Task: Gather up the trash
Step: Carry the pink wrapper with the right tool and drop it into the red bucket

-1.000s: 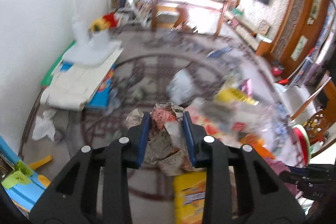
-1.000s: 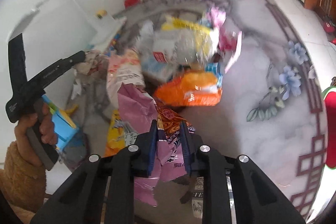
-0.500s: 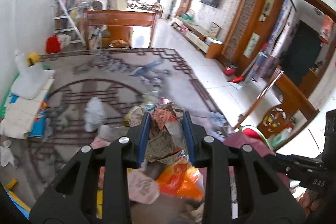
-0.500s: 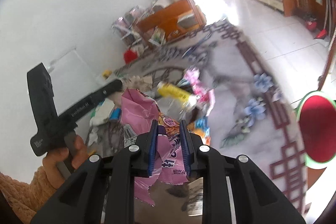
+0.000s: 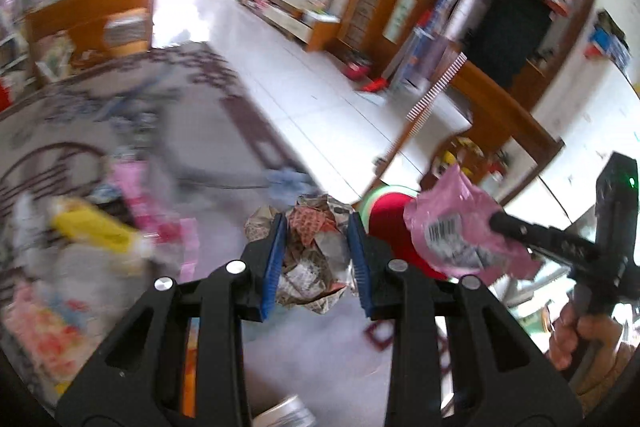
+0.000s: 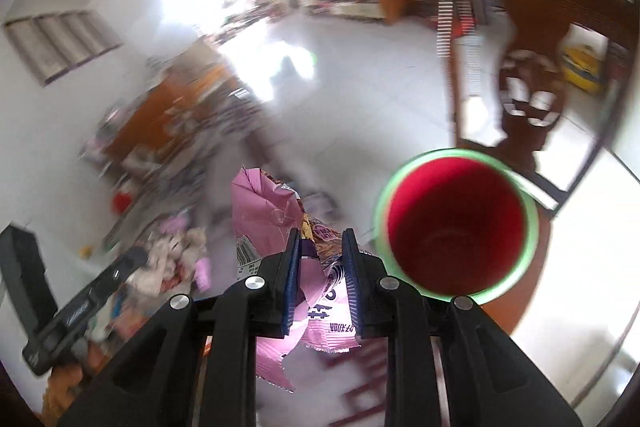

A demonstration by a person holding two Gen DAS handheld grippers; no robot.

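My left gripper [image 5: 318, 241] is shut on a crumpled ball of printed paper [image 5: 310, 259], held above the carpet. My right gripper [image 6: 320, 255] is shut on a torn pink snack wrapper [image 6: 266, 211]. In the left wrist view that same pink wrapper [image 5: 456, 231] hangs from the right gripper at the right, over a red bin with a green rim [image 5: 386, 217]. In the right wrist view the red bin [image 6: 456, 231] stands open just right of my fingertips, and the left gripper's black body [image 6: 76, 311] shows at the lower left.
A heap of wrappers and bags [image 5: 92, 239] lies on the patterned carpet [image 5: 132, 99] to the left. White tiled floor [image 5: 320, 95] runs toward a wooden chair [image 6: 528, 39] and wooden cabinets [image 5: 88, 23]. A person's hand [image 5: 580, 335] holds the right gripper.
Both grippers have swung right, away from the trash heap, carrying their loads. The red bin has come into view close by. Neither grip has changed.
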